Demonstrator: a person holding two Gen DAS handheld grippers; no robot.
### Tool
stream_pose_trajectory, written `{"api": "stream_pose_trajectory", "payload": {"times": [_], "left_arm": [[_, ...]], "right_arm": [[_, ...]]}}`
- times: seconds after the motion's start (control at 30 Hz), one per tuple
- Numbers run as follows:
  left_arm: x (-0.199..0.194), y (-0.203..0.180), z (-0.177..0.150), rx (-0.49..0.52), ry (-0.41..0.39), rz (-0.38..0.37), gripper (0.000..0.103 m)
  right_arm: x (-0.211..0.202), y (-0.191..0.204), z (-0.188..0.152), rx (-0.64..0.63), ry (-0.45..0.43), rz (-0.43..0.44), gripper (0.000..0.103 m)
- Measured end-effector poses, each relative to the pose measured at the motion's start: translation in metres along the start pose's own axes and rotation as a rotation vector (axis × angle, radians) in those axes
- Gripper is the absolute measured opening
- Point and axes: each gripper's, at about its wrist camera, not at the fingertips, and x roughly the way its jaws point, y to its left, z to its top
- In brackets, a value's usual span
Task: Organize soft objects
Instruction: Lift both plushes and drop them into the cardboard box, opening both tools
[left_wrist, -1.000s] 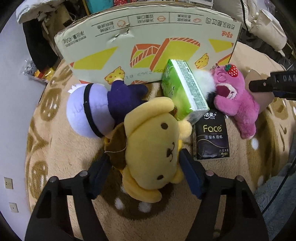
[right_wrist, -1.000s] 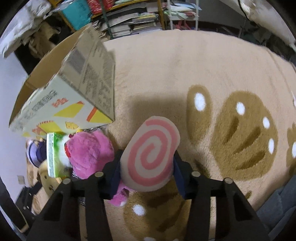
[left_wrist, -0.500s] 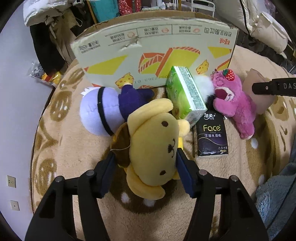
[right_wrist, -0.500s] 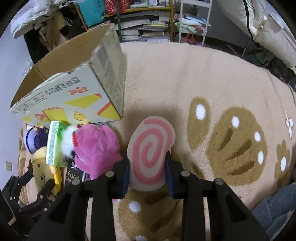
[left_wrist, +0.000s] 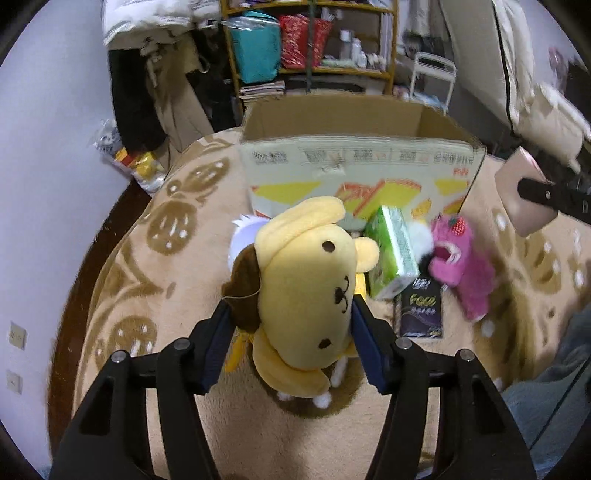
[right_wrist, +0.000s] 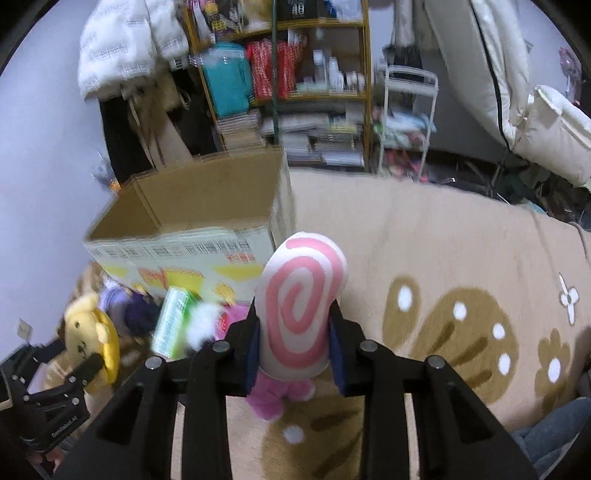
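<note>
My left gripper (left_wrist: 291, 332) is shut on a yellow dog plush (left_wrist: 306, 284) and holds it above the rug, in front of the open cardboard box (left_wrist: 354, 166). My right gripper (right_wrist: 293, 339) is shut on a white cushion with a pink swirl (right_wrist: 299, 310), lifted to the right of the box (right_wrist: 195, 229). On the rug by the box lie a pink bear plush (left_wrist: 461, 266), a purple-and-white plush (left_wrist: 240, 236), a green tissue pack (left_wrist: 391, 254) and a black tissue pack (left_wrist: 421, 310). The yellow plush also shows in the right wrist view (right_wrist: 92, 336).
The beige paw-print rug (right_wrist: 461, 258) spreads to the right. A cluttered shelf (right_wrist: 295, 74) and hanging clothes stand behind the box. White bedding (right_wrist: 546, 129) lies at the far right. The right gripper with its cushion shows in the left wrist view (left_wrist: 528, 195).
Both grippers have risen with their plush items, now tilted toward the box's open top. The yellow plush has left the rug; the swirl cushion is squeezed narrower.
</note>
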Motion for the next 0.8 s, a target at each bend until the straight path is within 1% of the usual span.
{"api": "stream_pose_trajectory", "payload": {"times": [0.07,0.17,0.23,0.3,0.37,0.47,0.57,0.8], "left_arm": [[-0.010,0.006,0.004,-0.022,-0.028,-0.011,0.060],[-0.029,0.012,0.011,-0.029,-0.099,0.012,0.061],[-0.043,0.018,0.017,-0.047,-0.171,0.029,0.061],[-0.061,0.023,0.023,-0.069,-0.263,0.037,0.061],[-0.071,0.025,0.031,-0.070,-0.317,0.052,0.061],[-0.081,0.025,0.047,-0.048,-0.390,0.055,0.061],[-0.087,0.020,0.063,-0.010,-0.431,0.071,0.061],[-0.093,0.007,0.089,0.088,-0.471,0.105,0.061]], "right_arm": [[-0.013,0.000,0.001,0.013,-0.043,0.023,0.033],[-0.031,0.004,0.005,0.010,-0.122,0.061,0.033],[-0.044,0.008,0.009,-0.003,-0.173,0.086,0.033],[-0.053,0.012,0.014,-0.022,-0.216,0.102,0.033],[-0.061,0.018,0.020,-0.046,-0.270,0.106,0.033],[-0.067,0.022,0.029,-0.063,-0.323,0.131,0.033],[-0.068,0.028,0.039,-0.074,-0.365,0.156,0.033],[-0.056,0.043,0.070,-0.114,-0.395,0.186,0.033]]}}
